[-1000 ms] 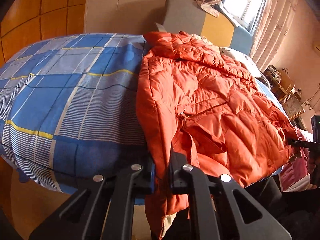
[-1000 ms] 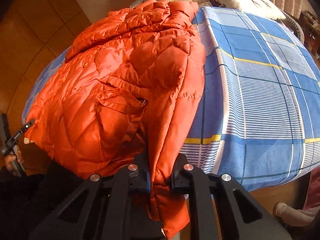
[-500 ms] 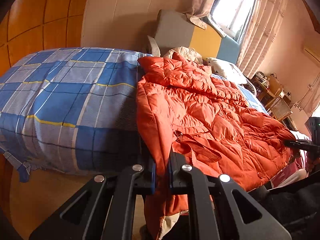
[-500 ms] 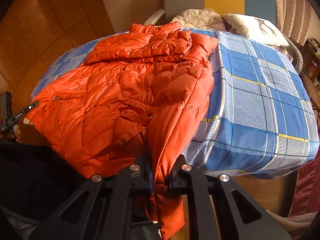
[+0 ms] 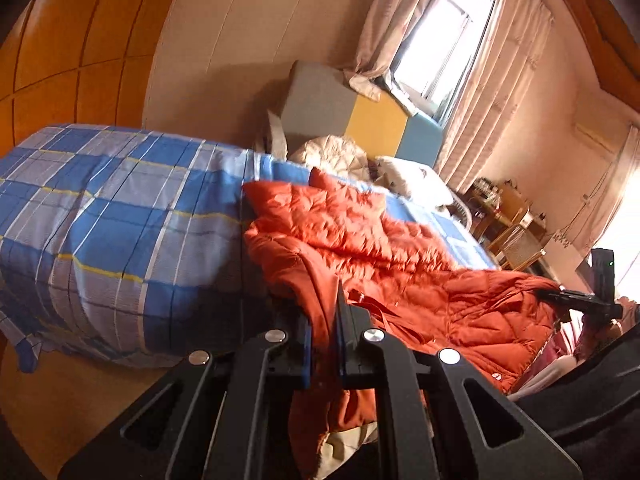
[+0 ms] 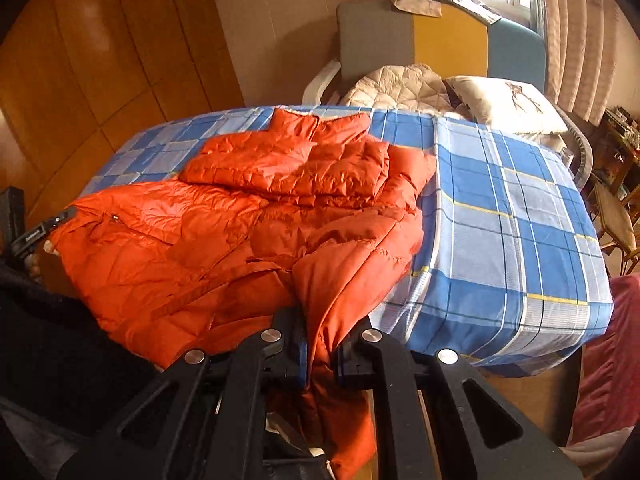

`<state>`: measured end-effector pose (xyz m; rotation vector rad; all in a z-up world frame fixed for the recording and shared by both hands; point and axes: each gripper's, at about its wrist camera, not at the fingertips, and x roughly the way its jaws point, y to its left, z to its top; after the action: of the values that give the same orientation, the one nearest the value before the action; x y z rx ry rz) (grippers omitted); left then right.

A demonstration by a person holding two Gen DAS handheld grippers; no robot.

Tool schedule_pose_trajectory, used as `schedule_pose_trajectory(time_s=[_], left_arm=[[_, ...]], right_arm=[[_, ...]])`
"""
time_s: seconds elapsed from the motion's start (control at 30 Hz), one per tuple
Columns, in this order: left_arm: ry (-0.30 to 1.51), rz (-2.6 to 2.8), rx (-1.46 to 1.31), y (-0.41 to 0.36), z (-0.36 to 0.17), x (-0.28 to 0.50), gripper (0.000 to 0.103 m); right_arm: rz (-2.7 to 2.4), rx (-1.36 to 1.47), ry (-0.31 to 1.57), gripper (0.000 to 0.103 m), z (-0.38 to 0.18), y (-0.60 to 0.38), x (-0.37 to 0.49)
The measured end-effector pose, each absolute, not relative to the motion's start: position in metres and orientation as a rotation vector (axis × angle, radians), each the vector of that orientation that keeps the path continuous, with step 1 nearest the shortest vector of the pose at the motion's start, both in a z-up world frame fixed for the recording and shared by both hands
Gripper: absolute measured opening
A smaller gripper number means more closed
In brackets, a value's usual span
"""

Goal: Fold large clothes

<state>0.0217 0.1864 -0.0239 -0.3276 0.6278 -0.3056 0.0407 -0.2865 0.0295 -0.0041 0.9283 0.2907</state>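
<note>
An orange quilted puffer jacket (image 5: 400,256) lies on a bed with a blue plaid sheet (image 5: 112,216), its lower part hanging over the near edge. My left gripper (image 5: 324,344) is shut on the jacket's hem at one bottom corner. My right gripper (image 6: 320,348) is shut on the hem at the other corner of the jacket (image 6: 248,220). The collar end lies flat toward the headboard. Each gripper also shows small at the edge of the other's view: the right one (image 5: 580,300), the left one (image 6: 36,232).
A grey, yellow and blue headboard (image 6: 440,40) stands behind the bed, with a beige quilt (image 6: 400,88) and a white pillow (image 6: 508,104) against it. Wooden wall panels (image 6: 80,80) are on the left, a window with curtains (image 5: 452,40) behind, and small tables (image 5: 508,216) beside the bed.
Both grippers have pulled back and down from the bed with the hem in them. The jacket has slid toward the near edge and lies stretched flatter.
</note>
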Motion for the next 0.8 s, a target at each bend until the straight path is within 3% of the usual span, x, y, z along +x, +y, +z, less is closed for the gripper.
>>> schedule_pose_trajectory(time_s=[0.5, 0.8], left_arm=[[0.461, -0.359, -0.419, 0.185, 0.017, 0.147, 0.008], [0.51, -0.327, -0.454, 0.179, 0.007, 0.253, 0.008]], right_arm=[[0.225, 0.104, 0.736, 0.009, 0.068, -0.307, 0.159], [0.195, 0.181, 0.761, 0.009, 0.043, -0.313, 0.264]])
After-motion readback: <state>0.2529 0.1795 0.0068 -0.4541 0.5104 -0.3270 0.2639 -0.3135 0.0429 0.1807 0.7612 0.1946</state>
